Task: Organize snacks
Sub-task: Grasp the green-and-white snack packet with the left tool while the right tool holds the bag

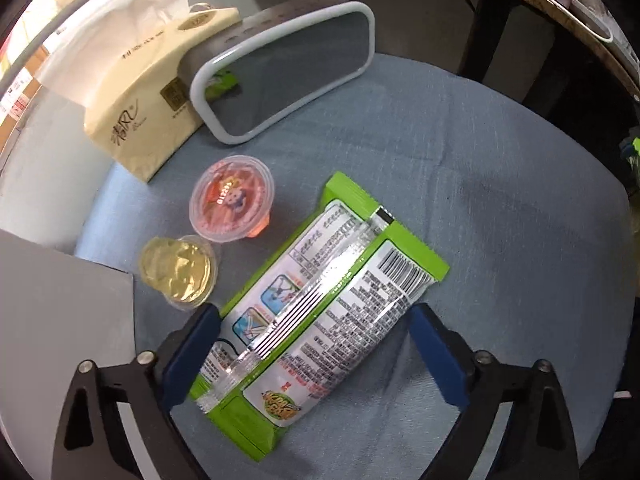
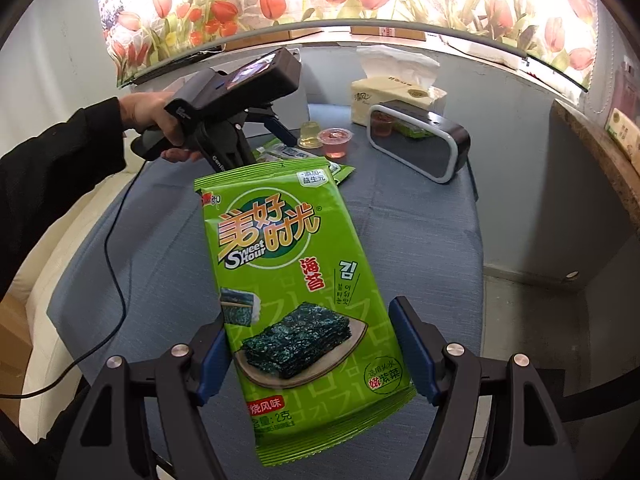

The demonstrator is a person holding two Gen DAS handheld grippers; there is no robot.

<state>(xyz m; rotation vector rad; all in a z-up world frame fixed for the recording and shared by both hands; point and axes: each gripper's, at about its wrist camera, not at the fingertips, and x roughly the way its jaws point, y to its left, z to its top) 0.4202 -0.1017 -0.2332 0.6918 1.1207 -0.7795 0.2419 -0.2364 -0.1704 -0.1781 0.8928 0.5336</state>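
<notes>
A green seaweed packet (image 1: 320, 304) lies back side up on the blue cloth, between the wide-open blue fingers of my left gripper (image 1: 316, 356). Next to it stand a red jelly cup (image 1: 232, 200) and a yellow jelly cup (image 1: 178, 268). In the right wrist view a second green seaweed packet (image 2: 300, 300) lies face up between the open fingers of my right gripper (image 2: 308, 354). Neither gripper visibly presses its packet. The left gripper (image 2: 256, 128) shows farther back, over the first packet (image 2: 304, 156), near the jelly cups (image 2: 334, 142).
A grey speaker with a pale rim (image 1: 280, 76) and a yellow tissue pack (image 1: 148, 92) stand at the back of the blue cloth (image 1: 500, 200). A black cable (image 2: 116, 280) crosses the cloth's left side. A white seat (image 2: 48, 280) lies left.
</notes>
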